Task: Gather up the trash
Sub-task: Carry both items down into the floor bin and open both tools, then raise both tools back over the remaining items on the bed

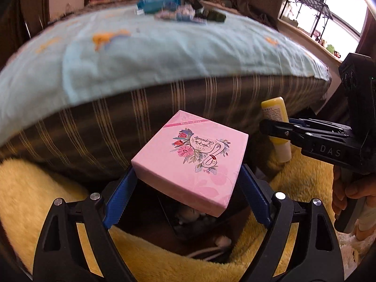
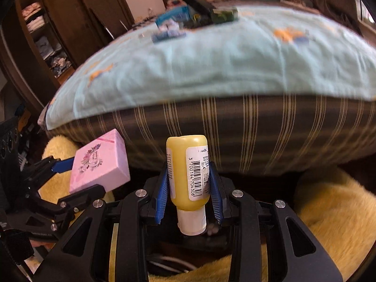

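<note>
- The left gripper (image 1: 188, 183) had its blue fingers (image 1: 118, 202) spread wide and pressed on the two opposite sides of a pink box (image 1: 190, 159), which hung clear of everything, in front of the bed.
- The right gripper (image 2: 190, 188) stood much narrower, its fingers (image 2: 162, 195) clamped on the flanks of a yellow bottle (image 2: 188, 169), cap pointing down toward the wrist.
- The box looked like thin card: I judged it light and stiff-walled but easy to dent, so flat faces near the middle seemed the right place to hold it.
- The bottle looked like soft, smooth plastic, likely to give and perhaps slide under a squeeze; the grip on its labelled body seemed sensible.
- Directly below the box sat a dark bin (image 1: 195, 225) with pale scraps inside; it was probably where both pieces belonged.
- A fluffy yellow rug (image 1: 42, 195) surrounded the bin at the foot of the bed.
- The bed's striped side (image 1: 141, 122) rose close behind the box, so there was little room beyond it.
- On the bed's light blue cover (image 1: 152, 54), well beyond the box, lay blurred blue and dark green packets (image 1: 174, 9), maybe more trash.
</note>
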A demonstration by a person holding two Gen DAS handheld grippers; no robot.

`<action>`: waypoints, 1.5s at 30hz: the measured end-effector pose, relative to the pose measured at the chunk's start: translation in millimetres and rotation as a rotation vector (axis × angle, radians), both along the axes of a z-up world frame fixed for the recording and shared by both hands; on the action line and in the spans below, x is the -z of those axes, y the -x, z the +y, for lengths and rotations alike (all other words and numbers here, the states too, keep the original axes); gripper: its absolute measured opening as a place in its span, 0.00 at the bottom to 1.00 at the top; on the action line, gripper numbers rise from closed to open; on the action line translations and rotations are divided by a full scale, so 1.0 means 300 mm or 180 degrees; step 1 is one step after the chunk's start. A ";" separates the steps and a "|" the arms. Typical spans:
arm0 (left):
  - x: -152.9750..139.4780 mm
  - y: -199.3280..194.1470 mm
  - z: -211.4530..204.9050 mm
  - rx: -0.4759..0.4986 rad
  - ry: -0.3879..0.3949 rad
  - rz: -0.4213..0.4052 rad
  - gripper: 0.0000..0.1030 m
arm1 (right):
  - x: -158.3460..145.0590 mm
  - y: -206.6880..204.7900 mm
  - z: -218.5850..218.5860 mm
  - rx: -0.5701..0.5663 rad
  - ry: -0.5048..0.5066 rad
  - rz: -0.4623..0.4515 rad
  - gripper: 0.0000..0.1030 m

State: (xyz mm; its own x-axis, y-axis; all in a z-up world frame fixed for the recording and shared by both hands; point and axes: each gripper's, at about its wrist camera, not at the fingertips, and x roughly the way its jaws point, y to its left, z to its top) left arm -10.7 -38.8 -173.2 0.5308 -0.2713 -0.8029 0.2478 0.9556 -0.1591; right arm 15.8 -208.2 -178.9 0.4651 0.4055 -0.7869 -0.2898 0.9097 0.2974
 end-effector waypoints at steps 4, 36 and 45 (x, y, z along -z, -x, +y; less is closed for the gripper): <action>0.082 -0.019 -0.023 0.0035 -0.0058 0.0244 0.80 | 0.073 0.007 0.014 -0.0004 0.0090 0.0205 0.32; 0.138 -0.048 0.012 -0.0048 -0.0147 0.0485 0.87 | 0.053 -0.051 -0.007 0.0216 0.0158 0.0108 0.57; -0.098 -0.106 0.041 -0.0139 -0.0186 -0.0122 0.87 | -0.218 -0.128 -0.065 0.0450 0.0364 -0.0700 0.72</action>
State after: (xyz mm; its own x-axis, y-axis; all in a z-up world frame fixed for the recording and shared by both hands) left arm 21.1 -26.4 -143.9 0.5716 -0.2006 -0.7956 0.2106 0.9730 -0.0940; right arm 54.3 -227.6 -113.6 0.6753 0.2388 -0.6978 -0.2039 0.9697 0.1345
